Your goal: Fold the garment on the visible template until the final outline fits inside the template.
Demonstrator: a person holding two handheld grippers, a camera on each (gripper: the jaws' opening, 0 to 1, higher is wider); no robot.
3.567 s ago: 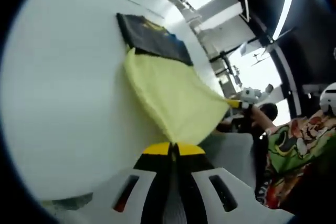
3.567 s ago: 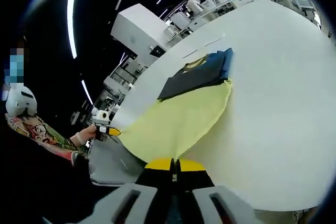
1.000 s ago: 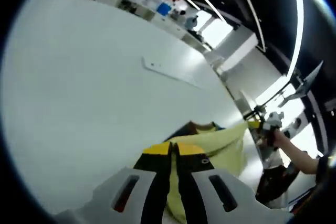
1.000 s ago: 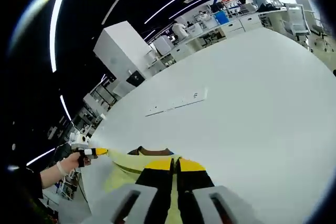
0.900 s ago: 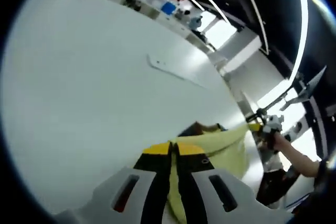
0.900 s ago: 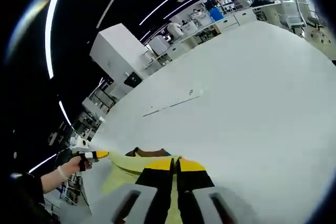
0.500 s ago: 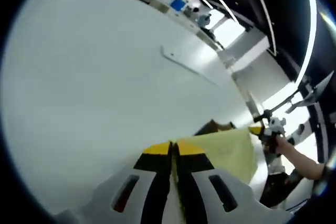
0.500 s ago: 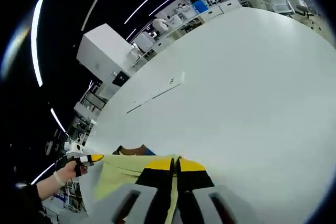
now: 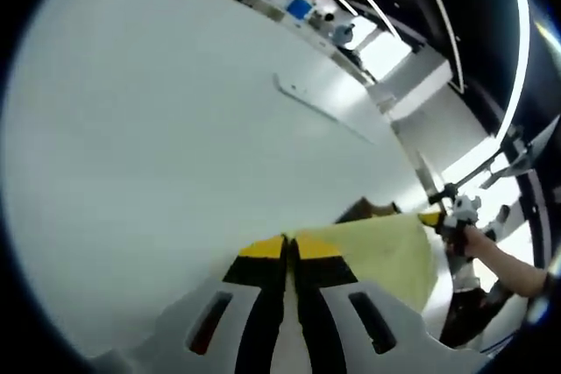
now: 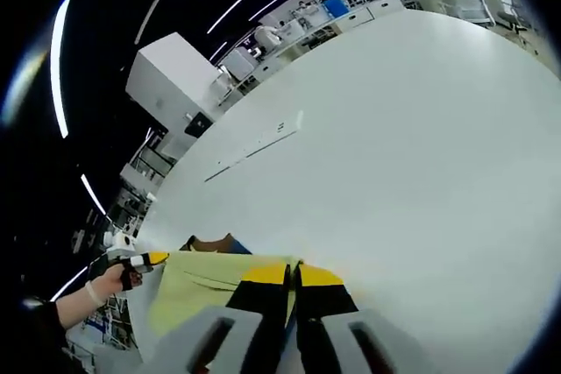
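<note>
The yellow cloth (image 9: 386,247) has been lifted off the white desk (image 9: 158,129) and carried forward since the first picture. Both sets of fingers are pinched shut on its edge, the left gripper (image 9: 286,247) and the right gripper (image 10: 290,273), stretching it above the desk.

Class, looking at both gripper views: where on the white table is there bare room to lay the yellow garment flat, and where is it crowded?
The white table is bare beyond the yellow garment, up to the thin strip and far edge. It is crowded near the left gripper and right gripper, both shut on the fabric, beside the dark garment.
</note>
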